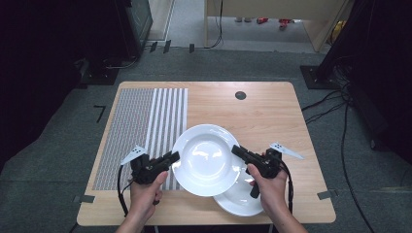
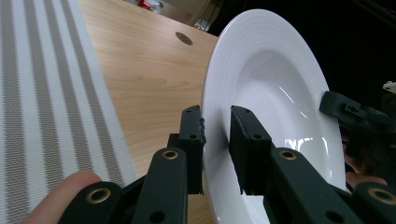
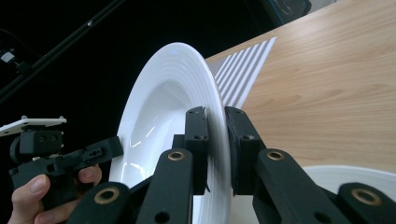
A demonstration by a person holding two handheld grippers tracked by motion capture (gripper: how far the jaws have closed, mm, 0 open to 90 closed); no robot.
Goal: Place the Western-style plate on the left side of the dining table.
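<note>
A white deep plate [image 1: 206, 158] is held just above the table between both grippers. My left gripper [image 1: 176, 156] is shut on its left rim, and my right gripper [image 1: 235, 149] is shut on its right rim. In the left gripper view the jaws clamp the plate's [image 2: 275, 79] edge at the left gripper [image 2: 217, 116]. In the right gripper view the rim of the plate [image 3: 159, 107] sits between the jaws of the right gripper [image 3: 215, 114]. A second white plate [image 1: 238, 201] lies on the table beneath, partly covered by the held one.
A grey and white striped placemat [image 1: 141, 131] covers the left part of the wooden table [image 1: 262, 111]. A dark round cable hole [image 1: 240, 95] sits near the far edge. Cables run over the floor at the right.
</note>
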